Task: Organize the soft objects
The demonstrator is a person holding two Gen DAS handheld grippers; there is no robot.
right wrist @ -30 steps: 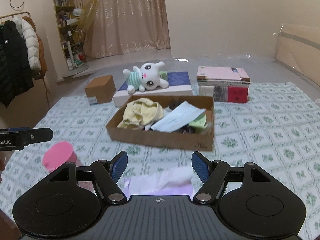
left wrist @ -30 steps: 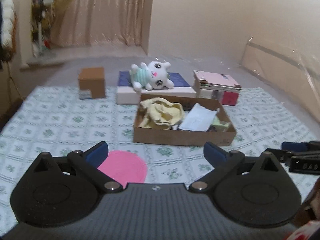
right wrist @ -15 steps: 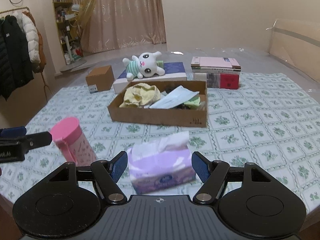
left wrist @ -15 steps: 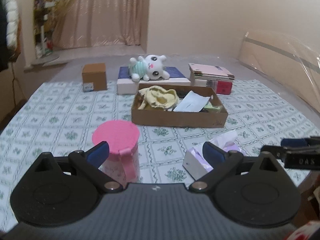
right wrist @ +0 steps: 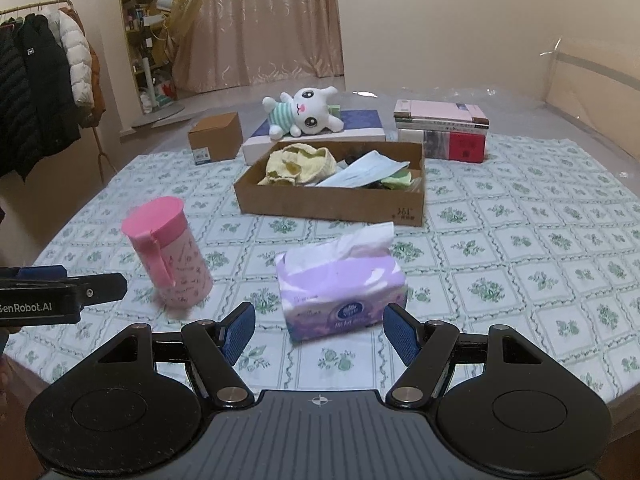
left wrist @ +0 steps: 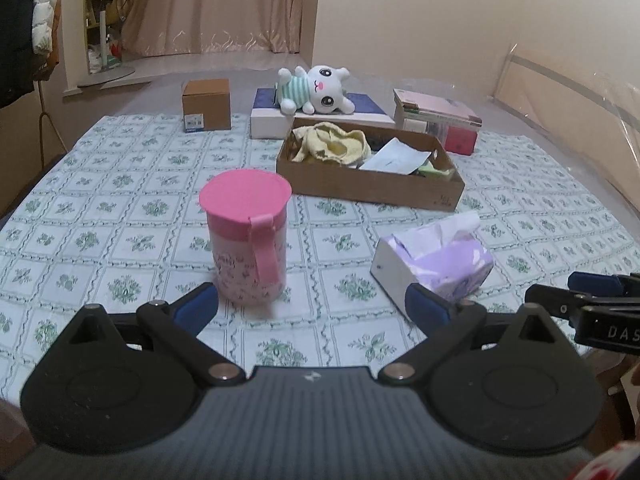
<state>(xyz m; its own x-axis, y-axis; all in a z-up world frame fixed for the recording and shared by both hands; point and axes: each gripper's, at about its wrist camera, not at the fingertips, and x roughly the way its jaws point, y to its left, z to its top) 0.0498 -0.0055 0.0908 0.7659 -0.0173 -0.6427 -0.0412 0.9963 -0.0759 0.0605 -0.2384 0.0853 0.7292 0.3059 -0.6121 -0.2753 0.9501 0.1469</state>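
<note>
Both tongs spread, nothing held.
Left tongs [left wrist: 312, 306] near pink cup [left wrist: 248, 240]; right tongs [right wrist: 319, 330] w/ tissue pack [right wrist: 342, 284] just ahead.

We see a white tablecloth [right wrist: 520, 240] with a green floral grid print. The cylindrical plastic cup [right wrist: 170, 258] has a solid pink lid and strap over a pale pink body with small dark doodles. The soft tissue pack [right wrist: 344, 288] is lilac and white with a blue round logo and a white tissue on top. The shallow cardboard tray [right wrist: 332, 202] is plain brown; in it lie a pale yellow crumpled cloth [right wrist: 298, 164], a white-and-light-blue face mask [right wrist: 366, 170] and a light green bit of fabric [right wrist: 398, 180]. The white plush bunny [right wrist: 304, 116] wears mint-and-white stripes and has pink cheeks. Both grippers are black with blue pads [right wrist: 240, 330].
</note>
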